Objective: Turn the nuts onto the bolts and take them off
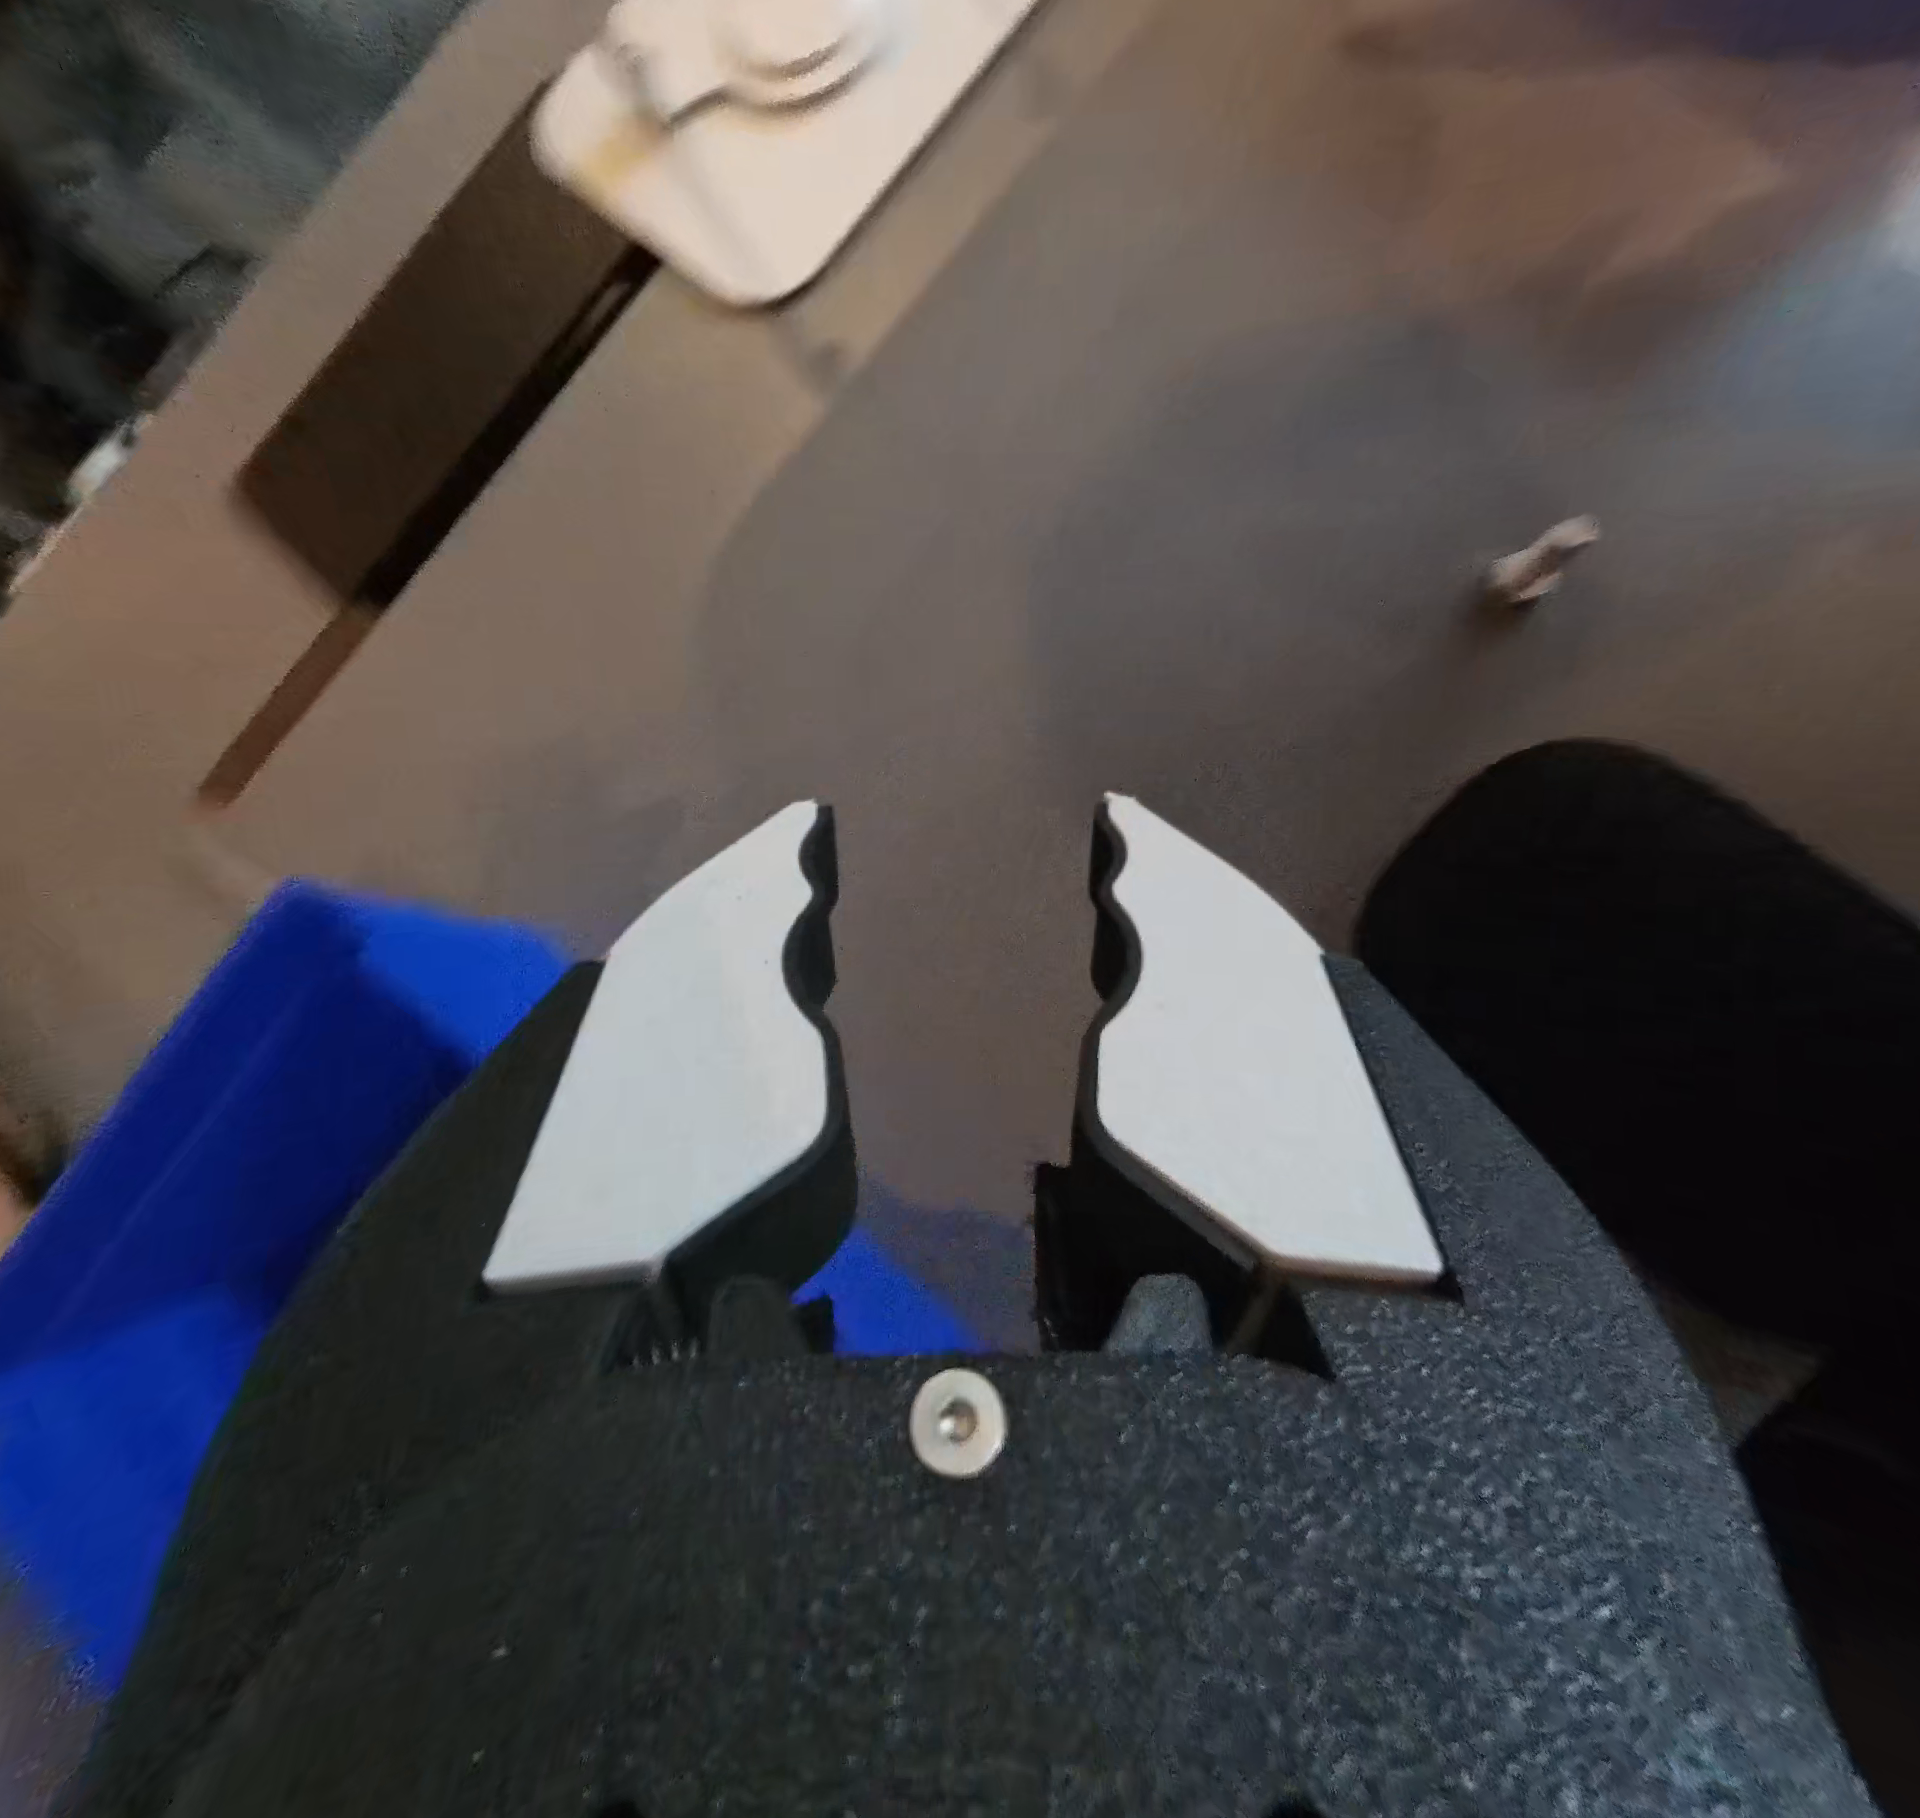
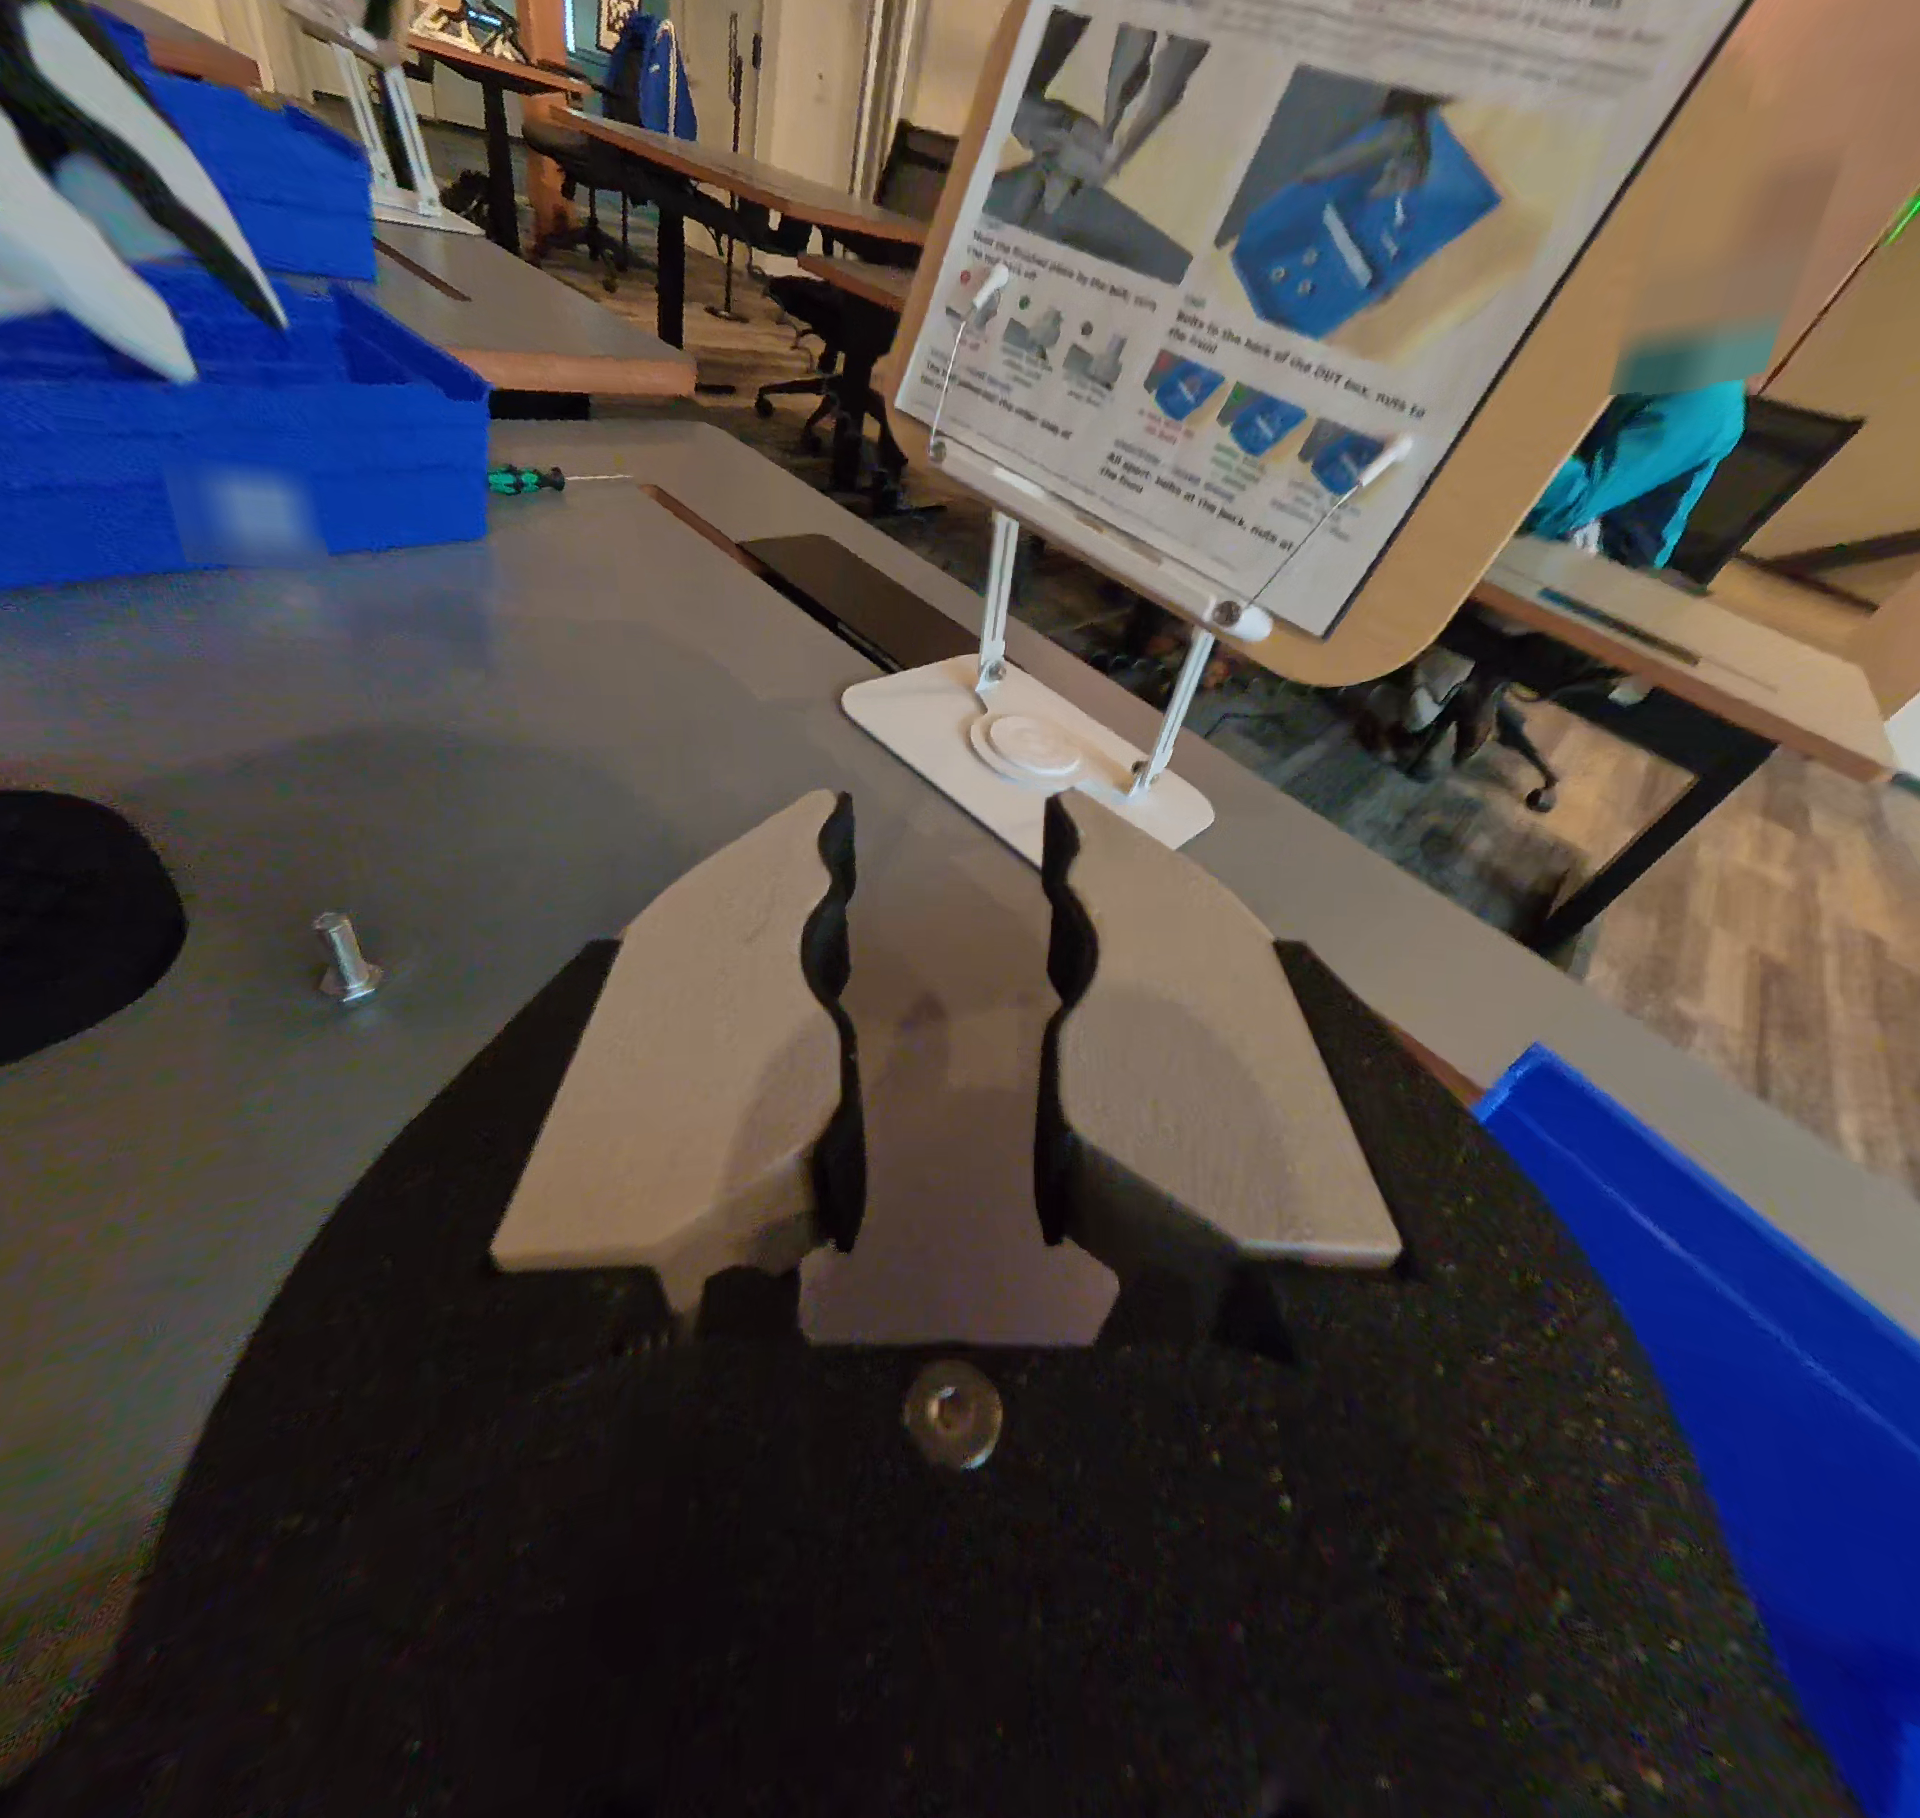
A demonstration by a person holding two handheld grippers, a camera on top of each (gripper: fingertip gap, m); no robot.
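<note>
A silver bolt [image 2: 348, 958] stands head down on the grey table, left of my right gripper [image 2: 951, 818]; it also shows, blurred, in the left wrist view [image 1: 1538, 563], far right of my left gripper [image 1: 961, 818]. Both grippers are open and empty, hovering over bare table. The left gripper's fingers [image 2: 135, 210] show high at the upper left of the right wrist view, above a blue bin. No nut is visible in either view.
A blue bin [image 2: 239, 459] stands at the left, another blue bin [image 2: 1714, 1301] at the right edge. A black round pad [image 2: 73, 937] lies left of the bolt. A white stand base [image 2: 1039, 750] holds an instruction sheet [image 2: 1299, 241]. A screwdriver [image 2: 530, 478] lies by the left bin.
</note>
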